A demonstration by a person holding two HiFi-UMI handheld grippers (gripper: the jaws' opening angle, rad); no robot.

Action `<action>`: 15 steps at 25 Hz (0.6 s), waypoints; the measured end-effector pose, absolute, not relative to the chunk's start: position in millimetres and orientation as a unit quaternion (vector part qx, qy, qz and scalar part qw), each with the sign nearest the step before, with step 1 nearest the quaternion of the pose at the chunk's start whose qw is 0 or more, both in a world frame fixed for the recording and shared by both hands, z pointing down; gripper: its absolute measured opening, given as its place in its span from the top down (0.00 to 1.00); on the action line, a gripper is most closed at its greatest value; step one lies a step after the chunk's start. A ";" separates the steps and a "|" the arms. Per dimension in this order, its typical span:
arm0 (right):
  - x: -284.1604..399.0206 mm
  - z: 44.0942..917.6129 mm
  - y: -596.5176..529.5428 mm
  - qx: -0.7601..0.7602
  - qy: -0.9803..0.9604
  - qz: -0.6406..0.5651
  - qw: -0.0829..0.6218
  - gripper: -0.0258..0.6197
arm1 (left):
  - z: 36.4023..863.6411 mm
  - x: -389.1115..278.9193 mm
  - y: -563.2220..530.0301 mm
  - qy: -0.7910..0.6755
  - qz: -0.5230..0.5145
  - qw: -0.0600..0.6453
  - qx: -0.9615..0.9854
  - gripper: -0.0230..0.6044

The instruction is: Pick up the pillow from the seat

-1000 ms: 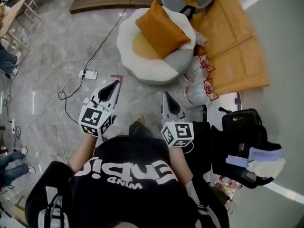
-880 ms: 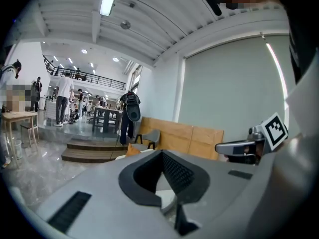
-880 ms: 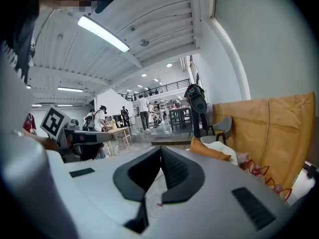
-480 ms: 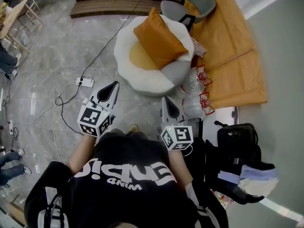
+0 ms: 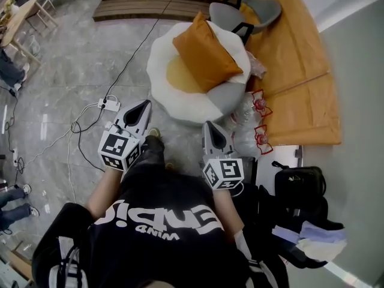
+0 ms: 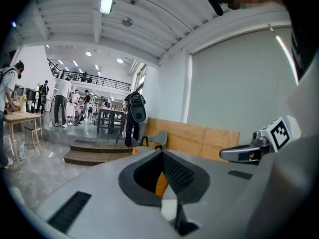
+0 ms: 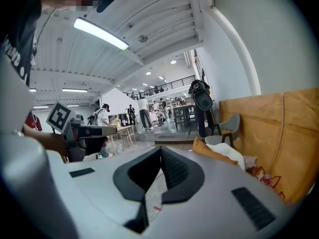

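An orange pillow [image 5: 207,48] leans on the round white seat [image 5: 162,89], an egg-shaped cushion chair with a yellow middle, at the upper centre of the head view. My left gripper [image 5: 144,105] is shut and empty, held over the floor just short of the seat's near left edge. My right gripper [image 5: 210,126] is shut and empty too, close to the seat's near right side. The pillow [image 7: 212,151] shows ahead to the right in the right gripper view, and a sliver of the pillow [image 6: 161,184] shows between the jaws in the left gripper view.
A grey chair [image 5: 249,8] stands behind the seat against brown board panels [image 5: 294,59]. Plastic bags [image 5: 252,125] lie right of the seat. A power strip with cables [image 5: 109,104] lies on the floor at left. A black bag [image 5: 300,185] sits at lower right. Wooden steps [image 5: 150,5] run along the back.
The person has stepped closer: the seat and pillow have come nearer to both grippers. Both grippers stay shut, held the same way in front of the body.
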State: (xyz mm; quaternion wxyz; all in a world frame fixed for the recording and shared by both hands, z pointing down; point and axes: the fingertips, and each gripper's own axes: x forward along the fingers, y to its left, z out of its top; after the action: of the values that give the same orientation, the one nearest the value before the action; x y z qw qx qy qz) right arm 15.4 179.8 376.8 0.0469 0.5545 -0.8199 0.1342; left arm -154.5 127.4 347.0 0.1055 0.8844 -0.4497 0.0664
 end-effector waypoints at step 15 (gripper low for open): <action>8.4 376.4 74.3 0.587 -0.796 0.143 0.046 0.93 | 356.2 -158.4 6.0 -0.415 0.070 0.123 0.899 0.95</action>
State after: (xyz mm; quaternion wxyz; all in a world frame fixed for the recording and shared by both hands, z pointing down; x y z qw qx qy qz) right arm 8.4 74.3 376.4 0.0455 0.5870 -0.7957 0.1426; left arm -158.4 6.0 356.2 0.1229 0.8989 -0.4148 0.0695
